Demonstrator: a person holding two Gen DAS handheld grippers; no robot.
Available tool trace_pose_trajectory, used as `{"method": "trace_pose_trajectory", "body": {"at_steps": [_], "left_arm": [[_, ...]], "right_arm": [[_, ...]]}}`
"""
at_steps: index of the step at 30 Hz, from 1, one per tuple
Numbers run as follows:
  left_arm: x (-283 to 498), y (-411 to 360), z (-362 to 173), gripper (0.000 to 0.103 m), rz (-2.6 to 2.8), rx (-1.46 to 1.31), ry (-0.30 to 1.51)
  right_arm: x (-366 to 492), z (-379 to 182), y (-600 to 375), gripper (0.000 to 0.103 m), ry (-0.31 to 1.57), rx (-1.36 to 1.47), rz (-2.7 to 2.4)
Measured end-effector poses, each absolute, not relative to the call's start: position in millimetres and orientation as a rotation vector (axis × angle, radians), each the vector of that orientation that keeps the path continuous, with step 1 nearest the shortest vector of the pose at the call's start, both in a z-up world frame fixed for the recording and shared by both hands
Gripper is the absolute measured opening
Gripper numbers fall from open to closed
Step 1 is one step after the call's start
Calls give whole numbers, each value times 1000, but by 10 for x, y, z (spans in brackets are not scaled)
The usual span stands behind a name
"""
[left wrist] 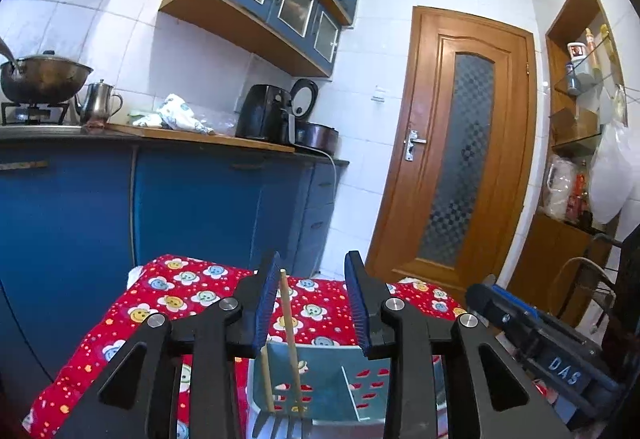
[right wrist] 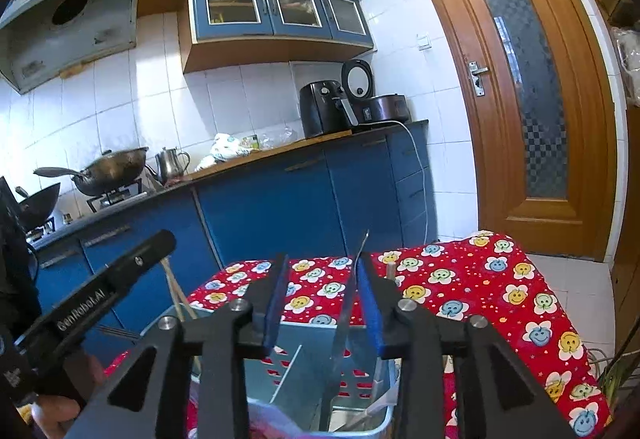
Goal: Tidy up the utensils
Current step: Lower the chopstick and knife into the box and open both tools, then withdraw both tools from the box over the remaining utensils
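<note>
A pale blue slotted utensil holder (left wrist: 326,391) stands on a red flower-print cloth (left wrist: 180,291). My left gripper (left wrist: 314,263) hovers over it with its blue pads apart. Two wooden chopsticks (left wrist: 287,319) stand in the holder's left compartment, the taller one close to the left pad and not pinched. Fork tines (left wrist: 280,427) show at the bottom edge. In the right wrist view, my right gripper (right wrist: 323,263) is open above the same holder (right wrist: 308,343). A thin metal utensil (right wrist: 344,319) stands in it and leans by the right pad.
The right gripper's body (left wrist: 540,339) crosses just right of the left one; the left gripper's body (right wrist: 100,291) and a hand sit at lower left. Blue cabinets (left wrist: 200,207) with an air fryer (left wrist: 264,111) lie behind, a wooden door (left wrist: 460,159) to the right.
</note>
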State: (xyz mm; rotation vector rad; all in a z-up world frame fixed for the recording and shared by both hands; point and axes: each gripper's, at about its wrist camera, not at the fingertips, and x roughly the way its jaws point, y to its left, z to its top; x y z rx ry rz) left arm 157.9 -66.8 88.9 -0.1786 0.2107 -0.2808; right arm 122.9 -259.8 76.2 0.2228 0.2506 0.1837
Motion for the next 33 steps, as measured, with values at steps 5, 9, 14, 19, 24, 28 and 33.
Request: {"method": "trace_pose_trajectory", "body": {"at_steps": [5,9,14,19,24,28,33], "left_arm": [[1476,-627,953,34,-288,-172,224],[1387,-558,994,34,-300,-178,244],[1248,-459,1049,34,-306,-189,262],[1085,-372,1111,34,-308,-179,284],[917,-289,1133,34,-311,-177,311],[802,-237,1121,34,-314,-173,345],[671,-199,1061,34,-316,-161,389]], "right_arm": [[1112,869,-2621,49,229,253,202],[984,952,-2625,56,207,266,215],[810,1033,-2619,58,195,276,220],[618,1087,-2596,58,209,284,216],[384,1086,-2576,58,232,286,213],[213,1050,-2552,58,257,291,215],[28,968,-2535,58,301,287,205]]}}
